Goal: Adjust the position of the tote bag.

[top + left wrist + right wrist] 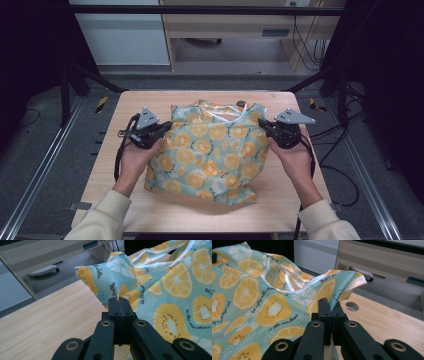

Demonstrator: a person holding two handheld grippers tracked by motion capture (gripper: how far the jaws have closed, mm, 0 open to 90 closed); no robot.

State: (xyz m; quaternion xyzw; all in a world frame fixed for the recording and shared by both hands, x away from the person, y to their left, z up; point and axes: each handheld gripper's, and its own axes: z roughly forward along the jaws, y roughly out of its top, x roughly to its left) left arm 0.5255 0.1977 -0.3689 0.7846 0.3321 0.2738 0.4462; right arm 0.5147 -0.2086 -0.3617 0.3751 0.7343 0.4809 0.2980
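One teal fabric bag printed with yellow citrus slices [212,152] lies mid-table on light wooden tabletop [130,107], mouth toward far edge. Two grippers, one per hand. Left gripper [167,127] pinched tight on bag's left upper edge; right gripper [263,125] pinched tight on right upper edge. Two white ribbon handles [287,277] at mouth. One round hole [352,306] in tabletop near right corner.

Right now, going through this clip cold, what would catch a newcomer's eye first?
The teal bag printed with orange and lemon slices stands out first, lying mid-table on the pale wooden table. Next come the two black tools pinching its upper corners: the left hand-held gripper shut on the cloth at the bag's left edge, and the right hand-held gripper shut on it at the right edge.
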